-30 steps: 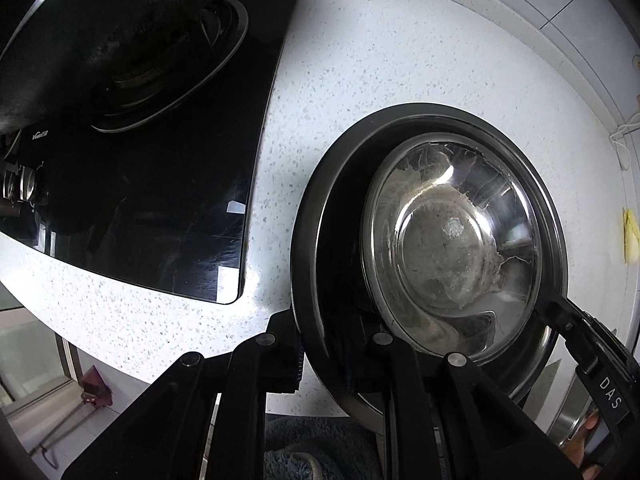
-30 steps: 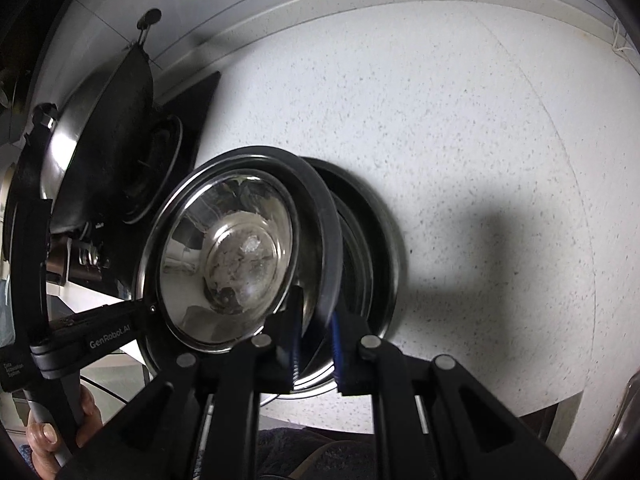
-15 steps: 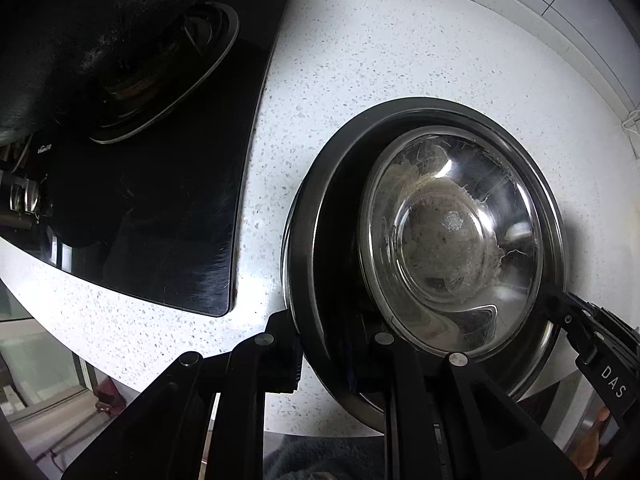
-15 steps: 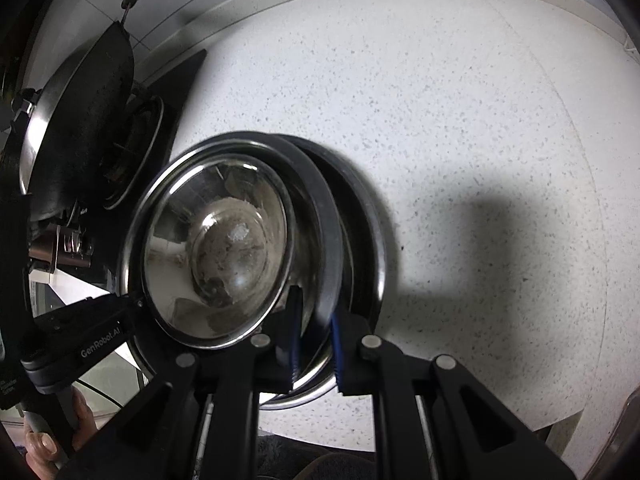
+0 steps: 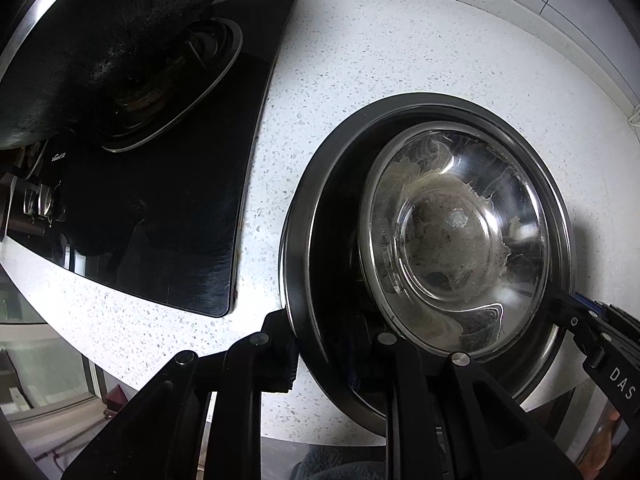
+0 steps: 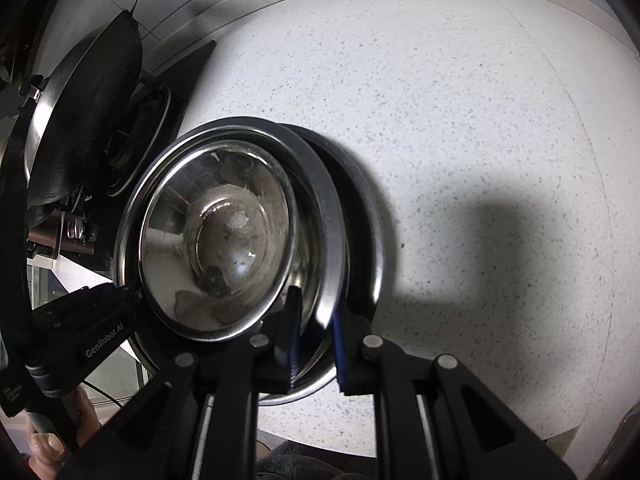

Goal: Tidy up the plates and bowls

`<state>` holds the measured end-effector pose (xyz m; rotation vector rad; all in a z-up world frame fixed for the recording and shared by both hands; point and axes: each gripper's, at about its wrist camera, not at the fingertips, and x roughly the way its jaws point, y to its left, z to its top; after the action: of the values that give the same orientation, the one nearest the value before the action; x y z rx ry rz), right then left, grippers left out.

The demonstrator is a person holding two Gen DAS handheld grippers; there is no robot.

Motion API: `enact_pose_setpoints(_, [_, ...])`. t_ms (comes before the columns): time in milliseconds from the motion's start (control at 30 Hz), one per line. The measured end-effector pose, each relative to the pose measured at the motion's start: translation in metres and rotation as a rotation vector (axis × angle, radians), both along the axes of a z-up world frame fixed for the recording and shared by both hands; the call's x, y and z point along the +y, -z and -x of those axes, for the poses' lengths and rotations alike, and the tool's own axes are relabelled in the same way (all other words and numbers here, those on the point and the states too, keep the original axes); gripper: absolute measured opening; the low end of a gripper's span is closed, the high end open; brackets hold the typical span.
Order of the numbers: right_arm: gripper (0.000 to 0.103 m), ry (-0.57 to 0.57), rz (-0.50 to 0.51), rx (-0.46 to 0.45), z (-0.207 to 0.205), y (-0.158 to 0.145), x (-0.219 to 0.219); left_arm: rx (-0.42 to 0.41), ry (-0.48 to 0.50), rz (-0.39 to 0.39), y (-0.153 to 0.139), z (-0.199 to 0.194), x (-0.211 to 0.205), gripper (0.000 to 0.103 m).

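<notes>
A steel plate [image 5: 304,240] with a small dirty steel bowl [image 5: 456,236] in it is held tilted between both grippers over a second steel plate [image 6: 366,216] on the counter. My left gripper [image 5: 332,344] is shut on the plate's near left rim. My right gripper [image 6: 314,336] is shut on its right rim [image 6: 332,240]; the bowl [image 6: 216,240] shows residue inside. The right gripper's fingers [image 5: 580,320] show in the left wrist view, and the left gripper's body [image 6: 92,328] shows in the right wrist view.
A black glass stove [image 5: 168,208] with a burner and a dark wok [image 5: 100,32] lies to the left; the wok [image 6: 88,120] also shows in the right wrist view. The white speckled counter [image 6: 460,120] stretches right and back to the tiled wall.
The held plate with the bowl has shifted left, so more of the lower plate's right rim shows. Both grippers stay clamped on its rim.
</notes>
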<state>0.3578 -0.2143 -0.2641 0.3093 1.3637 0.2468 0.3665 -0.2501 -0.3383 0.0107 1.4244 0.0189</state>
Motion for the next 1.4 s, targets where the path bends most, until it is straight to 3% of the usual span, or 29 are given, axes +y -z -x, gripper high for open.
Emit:
enact_pose_setpoints(233, [0.017, 0.038, 0.002, -0.038, 0.008, -0.002, -0.008, 0.002, -0.024, -0.003, 0.015, 0.007, -0.005, 0.019])
enact_pose_setpoints(533, [0.019, 0.044, -0.036, -0.012, 0.007, 0.004, -0.015, 0.007, -0.004, -0.006, 0.021, 0.018, -0.014, 0.023])
enact_pose_setpoints(1033, [0.020, 0.266, -0.055, -0.020, 0.037, -0.017, -0.030, -0.028, 0.028, 0.097, 0.020, 0.027, 0.013, 0.023])
enact_pose_setpoints(1100, [0.020, 0.292, -0.048, -0.026, 0.043, -0.025, -0.034, -0.074, 0.036, 0.059, 0.009, 0.032, 0.013, 0.027])
enact_pose_setpoints(1167, [0.020, 0.302, -0.034, -0.047, 0.046, -0.034, -0.033, -0.131, 0.049, 0.020, -0.004, 0.037, 0.012, 0.038])
enact_pose_setpoints(1400, [0.020, 0.306, -0.028, -0.080, 0.068, -0.053, -0.037, -0.270, 0.020, 0.001, -0.050, 0.057, 0.025, 0.046])
